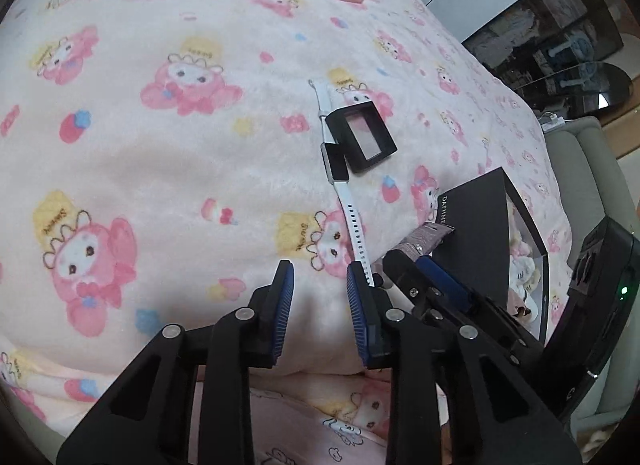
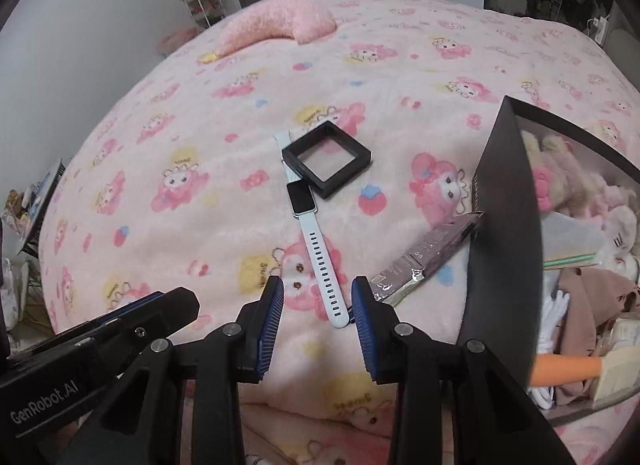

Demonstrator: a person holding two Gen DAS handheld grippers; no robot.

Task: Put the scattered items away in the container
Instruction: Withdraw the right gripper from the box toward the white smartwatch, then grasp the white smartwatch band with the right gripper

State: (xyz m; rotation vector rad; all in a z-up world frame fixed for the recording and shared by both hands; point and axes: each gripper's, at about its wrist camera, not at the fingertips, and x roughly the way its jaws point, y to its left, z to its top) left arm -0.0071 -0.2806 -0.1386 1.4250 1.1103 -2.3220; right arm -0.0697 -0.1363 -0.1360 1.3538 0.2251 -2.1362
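Both claws, left claw [image 1: 320,289] and right claw [image 2: 318,301], gape empty above watch [image 2: 316,241] on bed [image 2: 160,137]; box [image 2: 504,225] at three o'clock awaits stray items.

We hold our left gripper [image 1: 320,279] and right gripper [image 2: 318,295] side by side, pointing down, jaws apart and empty.

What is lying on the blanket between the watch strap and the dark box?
A purple foil packet lies between the watch and the box, its far end touching the box wall. The right wrist view shows it best.
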